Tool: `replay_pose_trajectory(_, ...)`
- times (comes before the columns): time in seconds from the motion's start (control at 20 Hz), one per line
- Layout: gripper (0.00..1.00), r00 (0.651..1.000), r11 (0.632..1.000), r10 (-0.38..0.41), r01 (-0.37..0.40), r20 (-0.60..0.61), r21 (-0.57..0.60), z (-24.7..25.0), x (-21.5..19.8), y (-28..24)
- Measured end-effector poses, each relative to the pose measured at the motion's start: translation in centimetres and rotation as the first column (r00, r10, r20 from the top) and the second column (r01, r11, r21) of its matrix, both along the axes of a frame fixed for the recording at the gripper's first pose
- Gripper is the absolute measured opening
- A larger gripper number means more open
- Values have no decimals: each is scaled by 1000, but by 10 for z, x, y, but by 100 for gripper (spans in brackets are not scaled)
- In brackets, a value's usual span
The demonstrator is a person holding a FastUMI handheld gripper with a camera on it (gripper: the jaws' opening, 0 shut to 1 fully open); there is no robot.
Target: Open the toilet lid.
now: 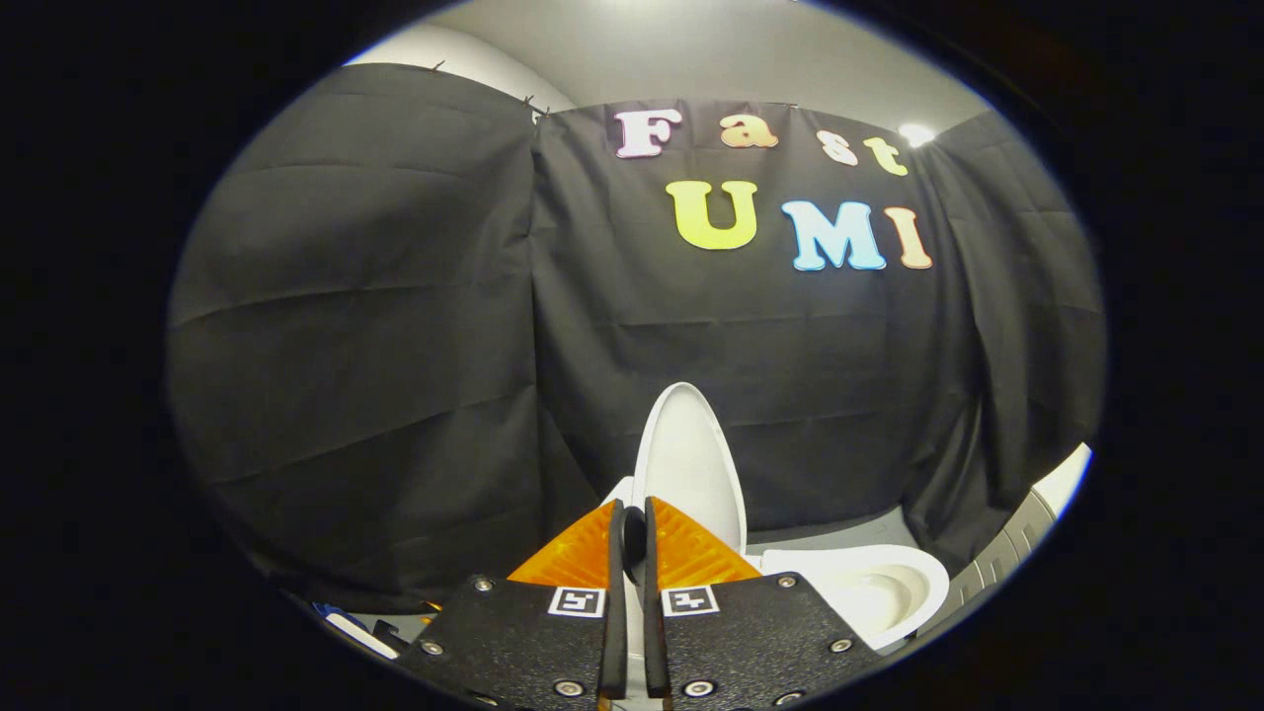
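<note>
The toilet lid (688,464) stood raised, nearly upright, at the back of the bowl (869,583), just beyond the gripper (633,533). It looked like stiff, smooth, light plastic, best taken by its thin free rim. The jaws were pressed almost together, apparently pinching nothing.

The white toilet lid (688,464) stands raised, near upright, just beyond the fingertips, with the open white bowl (869,588) beside it.
</note>
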State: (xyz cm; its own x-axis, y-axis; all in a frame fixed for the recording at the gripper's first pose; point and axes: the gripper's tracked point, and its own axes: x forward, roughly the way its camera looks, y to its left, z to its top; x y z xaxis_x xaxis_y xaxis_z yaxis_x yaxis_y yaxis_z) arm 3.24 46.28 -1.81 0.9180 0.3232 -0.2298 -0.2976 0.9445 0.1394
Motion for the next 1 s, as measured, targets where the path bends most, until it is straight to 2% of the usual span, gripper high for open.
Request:
replay_pose_trajectory(0.15, 7, 1000, 1000, 0, 0, 7, -19, 3, -2, -1)
replay_pose_trajectory(0.2, 7, 1000, 1000, 23, -23, 10, -11, 4, -4, 2)
replay_pose_trajectory(0.3, 16, 996, 995, 86, -86, 5, 59, 2, -7, 11)
replay_pose_trajectory(0.4, 30, 995, 982, 102, -100, -5, 160, 10, -9, 7)
replay_pose_trajectory(0.65, 95, 994, 975, 106, -104, 1, 199, 34, -39, -34)
replay_pose_trajectory(0.8, 96, 991, 972, 131, -132, 16, 193, 52, -57, -59)
replay_pose_trajectory(1.0, 96, 989, 974, 94, -115, 113, 198, 85, -74, -111)
